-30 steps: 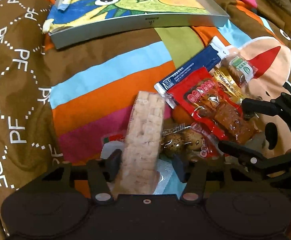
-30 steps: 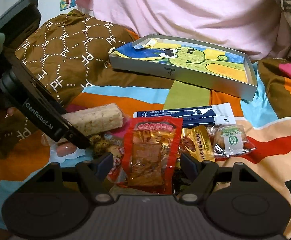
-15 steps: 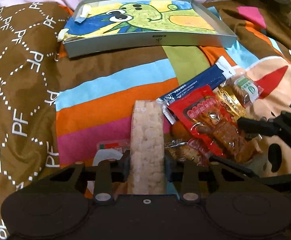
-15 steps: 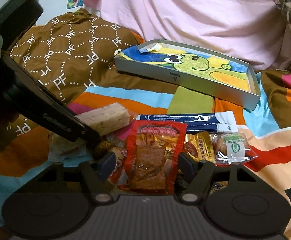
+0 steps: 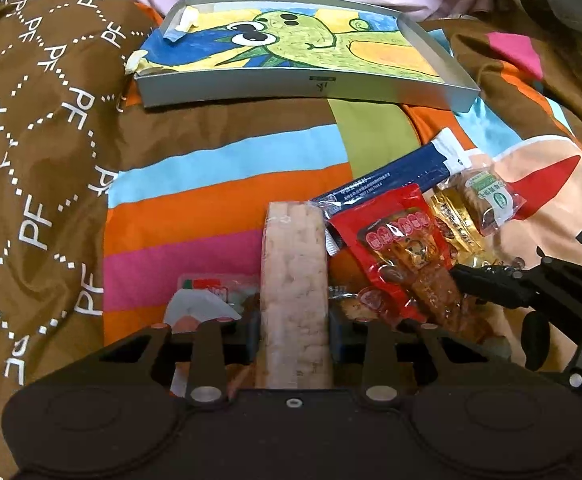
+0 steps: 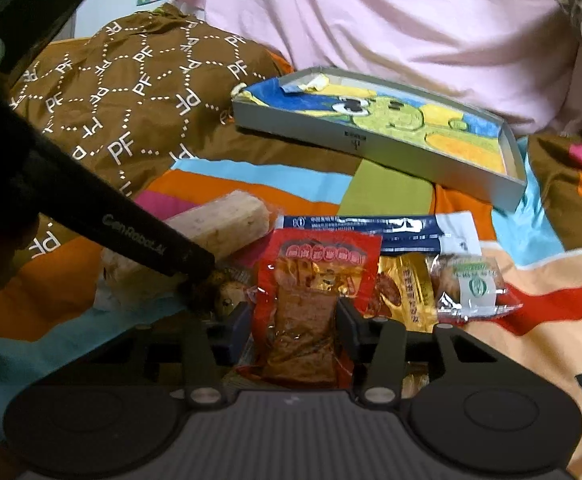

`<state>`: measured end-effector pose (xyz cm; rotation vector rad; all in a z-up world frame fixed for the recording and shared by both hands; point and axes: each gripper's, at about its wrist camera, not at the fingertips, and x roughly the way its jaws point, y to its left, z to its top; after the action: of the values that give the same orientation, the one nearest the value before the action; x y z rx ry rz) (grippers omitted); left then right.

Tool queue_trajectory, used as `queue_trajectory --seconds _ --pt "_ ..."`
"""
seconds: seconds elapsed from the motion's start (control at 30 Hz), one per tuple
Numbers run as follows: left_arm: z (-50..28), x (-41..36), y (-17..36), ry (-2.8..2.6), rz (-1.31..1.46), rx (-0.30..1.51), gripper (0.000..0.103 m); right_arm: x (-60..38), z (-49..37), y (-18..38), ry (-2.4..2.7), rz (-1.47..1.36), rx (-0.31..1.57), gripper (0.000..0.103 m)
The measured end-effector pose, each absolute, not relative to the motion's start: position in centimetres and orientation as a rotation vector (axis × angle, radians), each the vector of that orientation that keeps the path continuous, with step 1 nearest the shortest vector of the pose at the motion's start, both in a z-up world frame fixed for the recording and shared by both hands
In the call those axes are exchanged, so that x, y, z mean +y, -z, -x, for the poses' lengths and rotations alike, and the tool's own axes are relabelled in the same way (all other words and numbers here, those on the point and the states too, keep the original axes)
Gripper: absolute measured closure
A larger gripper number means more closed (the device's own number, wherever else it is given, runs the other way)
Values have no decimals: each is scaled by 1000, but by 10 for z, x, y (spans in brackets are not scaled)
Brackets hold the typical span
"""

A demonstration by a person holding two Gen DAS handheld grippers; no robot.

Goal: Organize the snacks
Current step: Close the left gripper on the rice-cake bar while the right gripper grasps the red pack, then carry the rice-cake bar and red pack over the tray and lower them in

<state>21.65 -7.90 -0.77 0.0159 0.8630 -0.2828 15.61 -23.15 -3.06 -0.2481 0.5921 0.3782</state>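
My left gripper (image 5: pixel 294 330) is shut on a long clear pack of pale rice-puff bar (image 5: pixel 294 272), which also shows in the right wrist view (image 6: pixel 227 220). My right gripper (image 6: pixel 297 322) is closed against a red pack of braised tofu (image 6: pixel 311 280), which also shows in the left wrist view (image 5: pixel 403 252). Beside it lie a blue stick pack (image 6: pixel 371 228), a gold pack (image 6: pixel 407 284) and a clear cake pack (image 6: pixel 471 284). A grey shallow box (image 5: pixel 303 88) with a green cartoon drawing stands behind.
Everything lies on a striped, colourful quilt (image 5: pixel 211 184) with a brown PF-patterned part (image 5: pixel 31 120) on the left. Quail-egg packs (image 6: pixel 227 296) and a small red-white packet (image 5: pixel 207 292) lie under the grippers. Pink fabric (image 6: pixel 371 20) rises at the back.
My left gripper closed on the rice-puff bar and lifted its end. My right gripper's fingers closed in on the red tofu pack. Both views tilted up toward the box.
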Motion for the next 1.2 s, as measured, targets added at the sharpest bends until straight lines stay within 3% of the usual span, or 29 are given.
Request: queue_trajectory --seconds 0.67,1.2 --pt "-208 -77 5 246 55 817 69 -222 -145 29 -360 353 518 58" --pt "-221 -92 -23 204 71 663 69 -221 -148 8 -263 468 232 58"
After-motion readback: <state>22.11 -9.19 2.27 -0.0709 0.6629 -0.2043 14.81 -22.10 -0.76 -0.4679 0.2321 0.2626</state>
